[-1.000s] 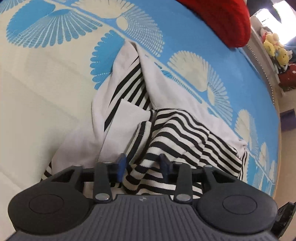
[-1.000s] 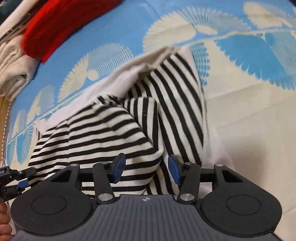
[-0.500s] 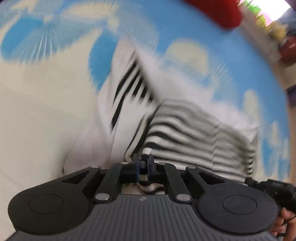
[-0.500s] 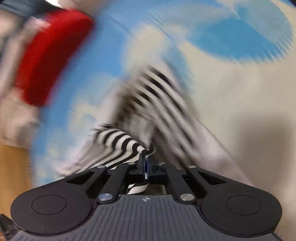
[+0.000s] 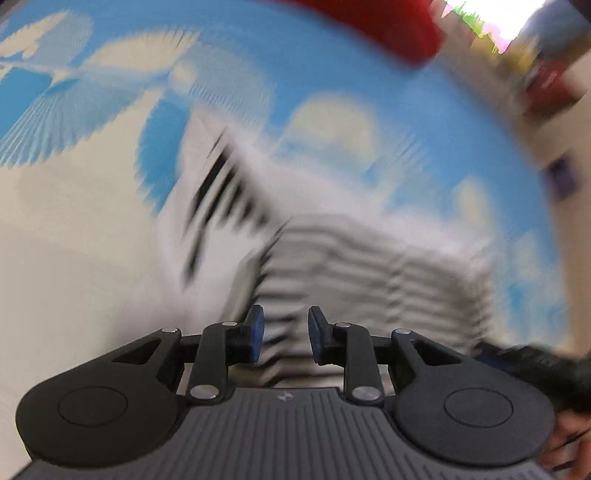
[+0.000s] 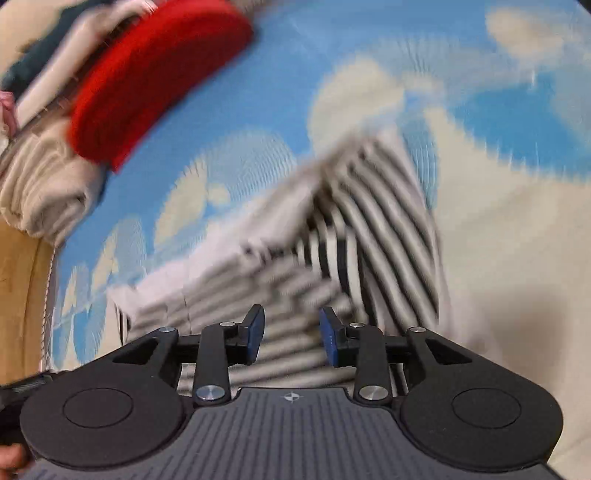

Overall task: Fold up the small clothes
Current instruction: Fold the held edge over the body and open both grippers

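Observation:
A black-and-white striped garment point(image 5: 351, 258) lies partly folded on a blue and cream patterned sheet point(image 5: 74, 240). Both views are blurred by motion. My left gripper point(image 5: 284, 338) is open just above the garment's near edge, with nothing between its blue pads. In the right wrist view the same garment point(image 6: 369, 221) lies ahead, and my right gripper point(image 6: 291, 338) is open over its striped near edge, also empty.
A red folded cloth point(image 6: 147, 81) lies at the back of the sheet point(image 6: 498, 258), also in the left wrist view point(image 5: 388, 26). Folded beige and white clothes point(image 6: 40, 192) are stacked at the left. The other gripper shows at the right edge point(image 5: 535, 362).
Half a second ago both grippers were shut on the striped garment's edge. Now both have opened and let it go, and the garment lies on the sheet.

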Available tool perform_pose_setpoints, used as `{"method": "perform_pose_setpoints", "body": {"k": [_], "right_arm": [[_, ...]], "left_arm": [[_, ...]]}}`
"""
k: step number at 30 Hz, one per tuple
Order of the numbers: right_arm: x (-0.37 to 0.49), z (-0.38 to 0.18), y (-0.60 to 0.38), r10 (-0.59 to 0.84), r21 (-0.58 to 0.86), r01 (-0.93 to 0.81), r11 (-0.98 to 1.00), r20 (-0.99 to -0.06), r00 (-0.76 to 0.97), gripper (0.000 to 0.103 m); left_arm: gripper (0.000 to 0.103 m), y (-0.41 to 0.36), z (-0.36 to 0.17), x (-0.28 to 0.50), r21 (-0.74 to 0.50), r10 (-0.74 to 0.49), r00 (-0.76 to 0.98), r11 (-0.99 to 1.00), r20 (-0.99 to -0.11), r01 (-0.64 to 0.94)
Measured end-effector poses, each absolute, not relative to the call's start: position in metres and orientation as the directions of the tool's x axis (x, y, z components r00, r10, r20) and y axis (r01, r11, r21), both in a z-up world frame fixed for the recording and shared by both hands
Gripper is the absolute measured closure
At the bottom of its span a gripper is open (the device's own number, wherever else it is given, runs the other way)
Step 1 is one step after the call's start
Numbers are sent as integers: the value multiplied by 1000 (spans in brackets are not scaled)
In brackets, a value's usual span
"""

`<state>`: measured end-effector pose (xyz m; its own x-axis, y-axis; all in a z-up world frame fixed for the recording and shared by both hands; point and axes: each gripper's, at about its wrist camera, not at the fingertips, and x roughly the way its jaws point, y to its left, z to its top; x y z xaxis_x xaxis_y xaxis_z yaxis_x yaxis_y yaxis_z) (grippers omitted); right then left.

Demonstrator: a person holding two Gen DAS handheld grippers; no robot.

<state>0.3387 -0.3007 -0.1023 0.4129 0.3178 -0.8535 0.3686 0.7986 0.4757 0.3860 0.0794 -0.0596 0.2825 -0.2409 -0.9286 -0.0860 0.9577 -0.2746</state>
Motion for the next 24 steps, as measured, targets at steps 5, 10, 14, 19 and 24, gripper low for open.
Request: {"method": "perform_pose_setpoints", "body": {"k": [5, 10, 14, 19, 24], "right_arm": [[337, -115, -306, 227, 362, 401, 841, -910, 346, 64], [334, -97, -303, 294, 456, 320, 830, -847, 442, 55], [330, -128, -313, 301, 412, 425, 806, -903, 306, 61], [319, -71, -322, 220, 402, 349, 847, -861, 459, 59], [273, 9, -342, 206, 494, 321, 808, -747, 632, 58]], "left_arm": [[77, 84, -65, 387, -238, -207, 262, 967, -943, -91], [77, 87, -49, 389, -297, -266, 317, 953, -910, -52], [76, 78, -75, 384, -166, -157, 213, 986, -964, -23], [76, 95, -25, 369, -187, -175, 368, 982, -913, 2], [76, 116, 42, 321, -231, -218, 501, 972, -837, 37]]}}
